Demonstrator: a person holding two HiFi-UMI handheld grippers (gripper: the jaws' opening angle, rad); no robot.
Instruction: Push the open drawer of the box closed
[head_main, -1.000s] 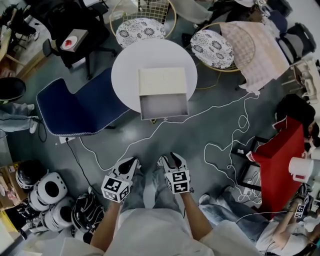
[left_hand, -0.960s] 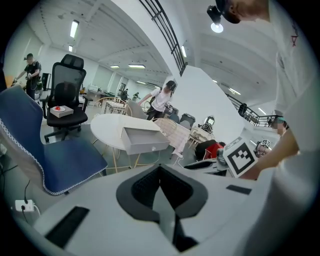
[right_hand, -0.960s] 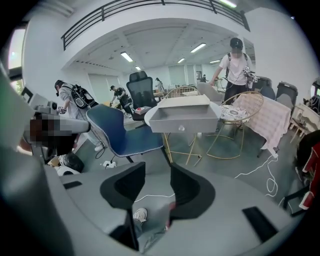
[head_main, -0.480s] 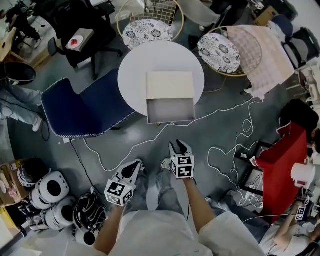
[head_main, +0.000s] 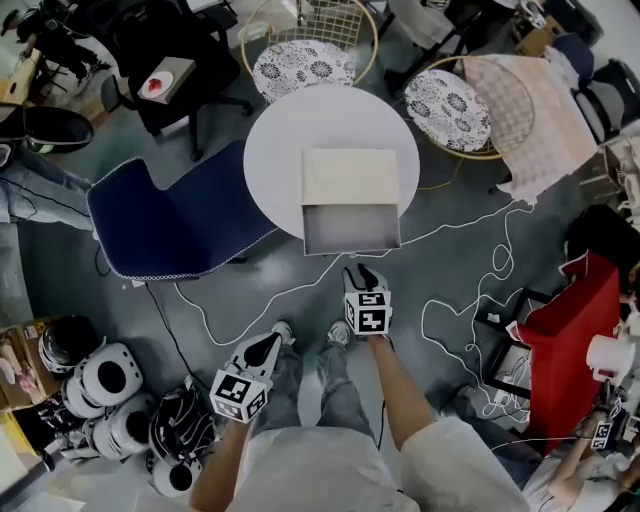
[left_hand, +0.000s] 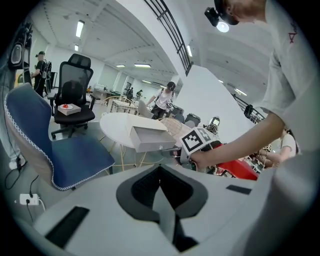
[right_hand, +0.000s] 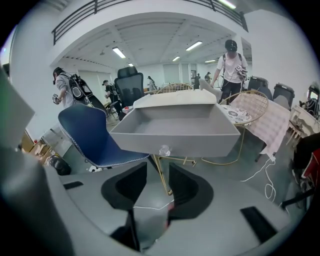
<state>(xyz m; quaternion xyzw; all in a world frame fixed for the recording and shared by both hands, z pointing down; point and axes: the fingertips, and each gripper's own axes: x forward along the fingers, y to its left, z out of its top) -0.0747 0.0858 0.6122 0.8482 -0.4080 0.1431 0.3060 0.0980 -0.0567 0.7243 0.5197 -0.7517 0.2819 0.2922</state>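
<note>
A grey floor strewn with white cable (head_main: 300, 288) lies around a round white table (head_main: 275, 140). In the head view, the cream box (head_main: 350, 177) sits on that table. Its grey drawer (head_main: 350, 228) is pulled out past the table's near edge. A blue chair (head_main: 165, 215) stands just left of the table. The right gripper (head_main: 362, 274) points at the drawer front, near it but apart. The left gripper (head_main: 272, 340) is lower in the picture, well away from the table.

In the left gripper view, the jaws are together with nothing between them. The open drawer and the right gripper's marker cube (left_hand: 200, 140) show beyond.

In the right gripper view, the jaws stand apart, having just closed a little, and nothing is between them. The drawer front fills the middle of the picture. Its clear knob (right_hand: 164, 150) sits just above the jaw tips, untouched.
</note>
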